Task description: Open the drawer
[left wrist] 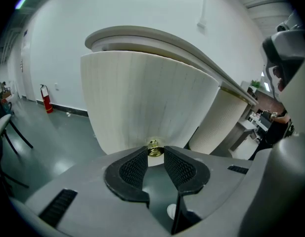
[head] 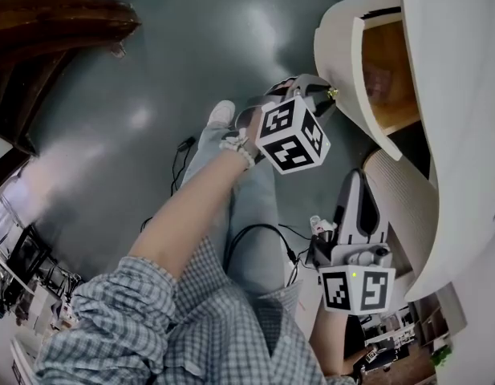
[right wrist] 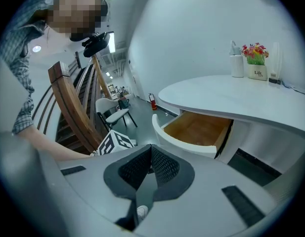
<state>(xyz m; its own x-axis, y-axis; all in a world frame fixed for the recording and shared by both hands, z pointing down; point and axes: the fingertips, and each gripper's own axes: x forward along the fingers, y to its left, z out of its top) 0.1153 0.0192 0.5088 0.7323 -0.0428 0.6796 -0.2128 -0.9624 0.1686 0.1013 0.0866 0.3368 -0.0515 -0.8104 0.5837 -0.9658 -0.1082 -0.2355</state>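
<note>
The curved white drawer front (head: 340, 64) stands pulled out from under the white desk top (head: 456, 95), and its wooden inside (head: 389, 77) shows. In the left gripper view the drawer front (left wrist: 147, 100) fills the middle, with a small brass knob (left wrist: 153, 148) at its lower edge. My left gripper (left wrist: 154, 154) is shut on that knob, one pad on each side. In the head view the left gripper (head: 323, 95) sits at the drawer's front. My right gripper (right wrist: 151, 152) is shut on nothing and hangs lower by the desk's ribbed base (head: 399, 199). The open drawer (right wrist: 196, 130) shows in the right gripper view.
A flower pot (right wrist: 256, 65) and a white bottle (right wrist: 236, 63) stand on the desk top (right wrist: 231, 100). A dark wooden chair (head: 46, 30) is at the upper left, and a white chair (right wrist: 112, 115) stands farther back. The person's legs and a cable (head: 255, 239) lie over the grey floor.
</note>
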